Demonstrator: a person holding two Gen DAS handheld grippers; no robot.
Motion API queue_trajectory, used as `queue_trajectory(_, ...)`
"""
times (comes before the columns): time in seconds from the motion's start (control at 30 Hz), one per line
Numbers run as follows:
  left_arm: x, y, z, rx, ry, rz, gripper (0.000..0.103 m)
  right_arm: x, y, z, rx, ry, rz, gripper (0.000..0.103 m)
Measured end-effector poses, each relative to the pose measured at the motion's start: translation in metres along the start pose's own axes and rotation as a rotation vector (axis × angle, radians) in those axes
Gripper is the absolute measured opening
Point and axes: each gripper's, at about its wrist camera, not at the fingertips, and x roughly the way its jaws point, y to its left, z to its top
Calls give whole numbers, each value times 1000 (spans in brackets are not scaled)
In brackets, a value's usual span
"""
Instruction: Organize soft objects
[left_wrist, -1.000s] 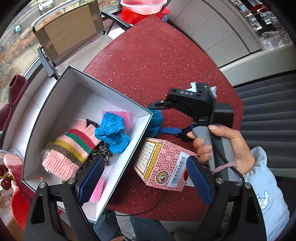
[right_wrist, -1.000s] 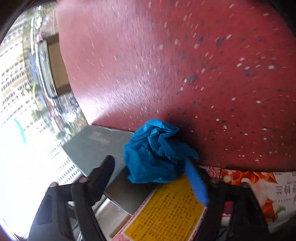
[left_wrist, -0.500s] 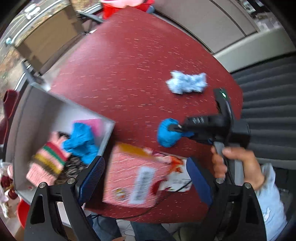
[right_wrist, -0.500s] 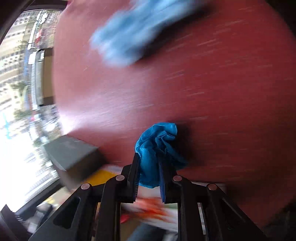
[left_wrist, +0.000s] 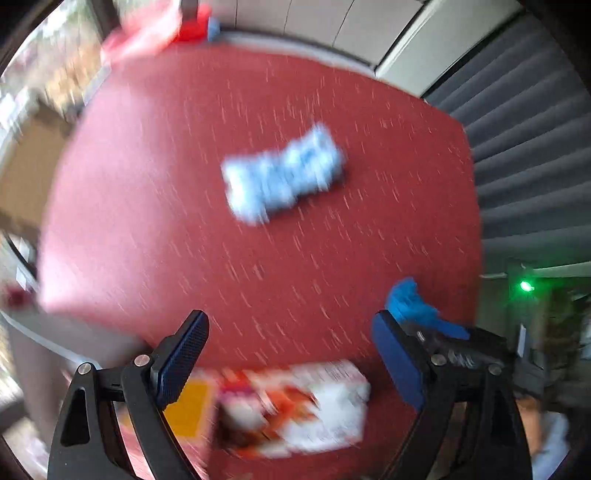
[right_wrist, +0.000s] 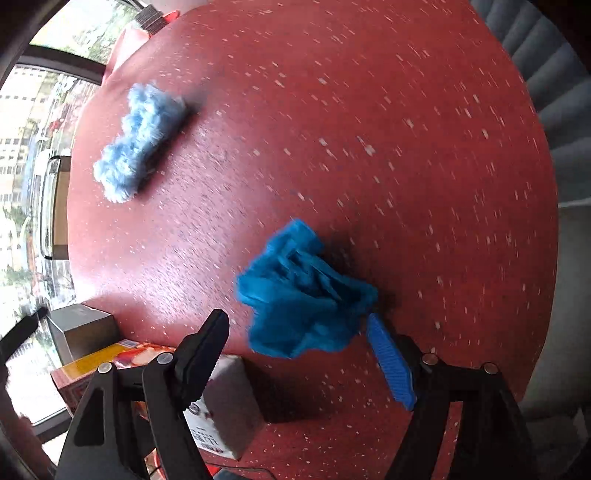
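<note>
The left tool is wide apart and holds nothing. The fluffy pale blue cloth lies far ahead of it. The right tool is apart too, and the crumpled bright blue glove sits loose between its tips, so a quick pull could drop it on the red speckled worktop.

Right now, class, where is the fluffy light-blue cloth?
The light-blue cloth lies on the red table, upper left in the right wrist view, beyond the crumpled blue glove.

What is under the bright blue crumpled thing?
Under the blue crumpled thing you can see the red table and a dark shadow. It sits between the right gripper's open fingers. Whatever lies directly beneath it is covered.
</note>
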Motion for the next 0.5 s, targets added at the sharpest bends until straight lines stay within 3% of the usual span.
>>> queue_trajectory(0.1, -13, 9, -36, 18, 10, -37, 92, 1, -17, -1, 4, -7, 6, 78)
queue_trajectory(0.23, -70, 14, -83, 79, 18, -295, 92, -7, -22, -5, -12, -26, -9, 78)
queue_trajectory(0.33, -115, 12, -110, 125, -2, -366, 92, -10, -23, -11, -22, -30, -12, 78)
queue_trajectory(0.37, -126, 13, -118, 106, 20, -430, 92, -11, -23, -12, -30, -28, -16, 78)
queue_trajectory(0.43, -138, 22, -129, 4, 62, -651, 92, -13, -16, -16, -39, -39, -29, 78)
queue_trajectory(0.47, -144, 26, -132, -27, 61, -682, 92, -11, -10, -18, -44, -44, -32, 78)
queue_trajectory(0.5, -151, 28, -134, -39, 43, -653, 92, -14, -8, -18, -58, -56, -41, 78)
